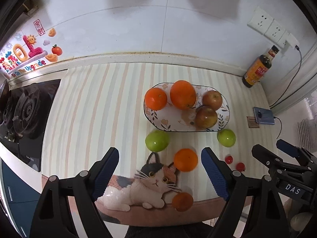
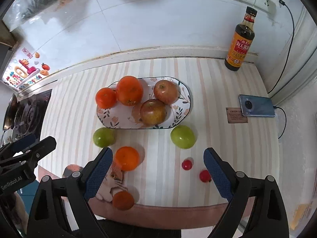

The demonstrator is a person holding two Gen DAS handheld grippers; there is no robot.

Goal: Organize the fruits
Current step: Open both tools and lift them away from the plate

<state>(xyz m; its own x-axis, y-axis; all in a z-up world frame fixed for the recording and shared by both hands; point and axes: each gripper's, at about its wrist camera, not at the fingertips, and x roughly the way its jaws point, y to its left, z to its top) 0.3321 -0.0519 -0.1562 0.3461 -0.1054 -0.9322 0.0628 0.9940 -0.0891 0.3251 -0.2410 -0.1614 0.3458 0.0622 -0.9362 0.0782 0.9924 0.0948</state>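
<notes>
Striped matting covers the bench (image 1: 89, 109), where both left gripper (image 1: 160, 170) and right gripper (image 2: 158, 168) hover released, so centre fingers around the loose round orange (image 1: 185, 159) before lifting toward the floral oval plate (image 1: 158, 119).

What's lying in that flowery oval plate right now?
The white oval floral plate holds four fruits: a small orange, a bigger orange, and two reddish apples. A printed figure on the plate's floor is partly hidden under the nearer apple.
</notes>
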